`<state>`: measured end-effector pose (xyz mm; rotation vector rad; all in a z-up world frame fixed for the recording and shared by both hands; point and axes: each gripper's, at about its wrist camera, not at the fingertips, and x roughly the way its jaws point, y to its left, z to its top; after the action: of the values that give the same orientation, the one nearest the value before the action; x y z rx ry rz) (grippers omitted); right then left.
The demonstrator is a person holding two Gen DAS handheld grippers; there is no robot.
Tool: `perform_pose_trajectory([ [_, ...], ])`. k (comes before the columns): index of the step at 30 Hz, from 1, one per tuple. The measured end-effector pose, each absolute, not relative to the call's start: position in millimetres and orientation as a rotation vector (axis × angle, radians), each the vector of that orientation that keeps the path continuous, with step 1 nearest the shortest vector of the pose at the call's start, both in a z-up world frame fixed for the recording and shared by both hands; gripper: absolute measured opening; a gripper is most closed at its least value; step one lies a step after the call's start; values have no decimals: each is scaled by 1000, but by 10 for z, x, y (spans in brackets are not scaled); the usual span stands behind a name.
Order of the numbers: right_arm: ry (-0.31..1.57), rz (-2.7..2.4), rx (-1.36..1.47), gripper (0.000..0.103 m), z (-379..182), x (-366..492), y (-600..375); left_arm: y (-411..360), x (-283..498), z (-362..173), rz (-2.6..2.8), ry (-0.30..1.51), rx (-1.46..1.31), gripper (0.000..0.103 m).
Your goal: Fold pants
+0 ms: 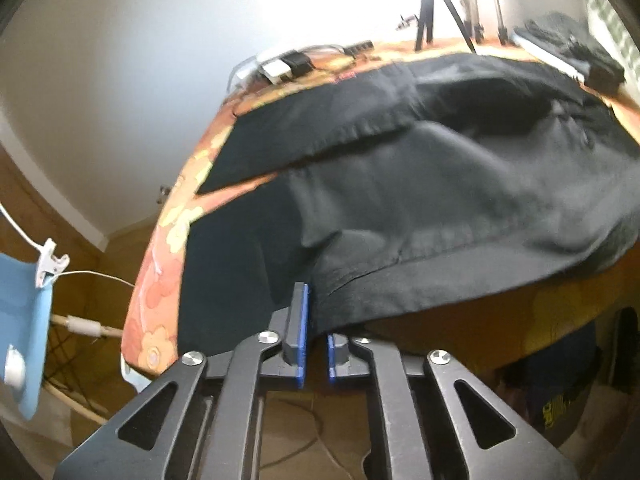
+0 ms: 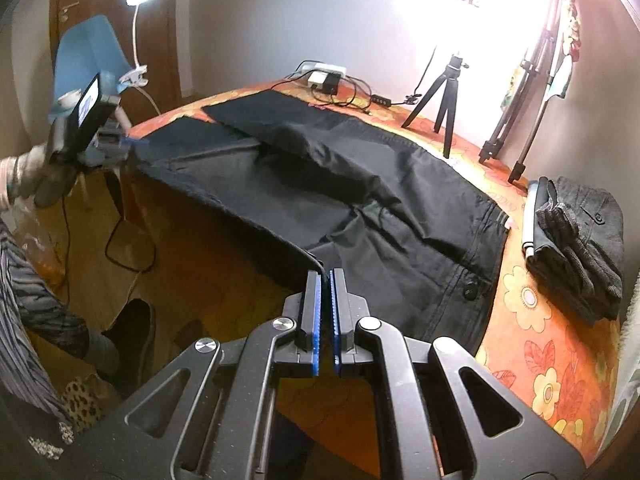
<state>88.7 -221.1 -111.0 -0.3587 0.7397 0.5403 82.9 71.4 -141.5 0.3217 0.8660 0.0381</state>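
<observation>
Jaws of both grippers clamped on black pants (image 2: 360,184) near edge, lengthwise across table, waistband rightward

Home room: floral-clothed table (image 2: 552,360), tripods (image 2: 444,92)

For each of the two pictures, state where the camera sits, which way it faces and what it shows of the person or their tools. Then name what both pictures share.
Left wrist view: sits on the left gripper, looks along its fingers across the black pants from the leg end; only its own fingers show, shut on the hem.
Right wrist view: sits on the right gripper, faces the pants near the waist; shows its fingers shut on the fabric edge, plus the left gripper and the person's hand.
Shared: the pants, the floral tablecloth, the tripod.
</observation>
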Motion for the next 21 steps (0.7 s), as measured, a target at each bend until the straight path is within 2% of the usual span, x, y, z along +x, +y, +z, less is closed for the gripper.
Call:
perform_pose_trajectory([
  [4,716,516,-389,4,-1104,811,-2177,717,836,-1211,41,788,274,3],
  [15,554,419,-340,3,-578,721,-2332,637,808,-423,35,516,225,2],
  [21,509,376,-394,3,-326,1148,-2331,632,1259,-294,40,500,220,2],
])
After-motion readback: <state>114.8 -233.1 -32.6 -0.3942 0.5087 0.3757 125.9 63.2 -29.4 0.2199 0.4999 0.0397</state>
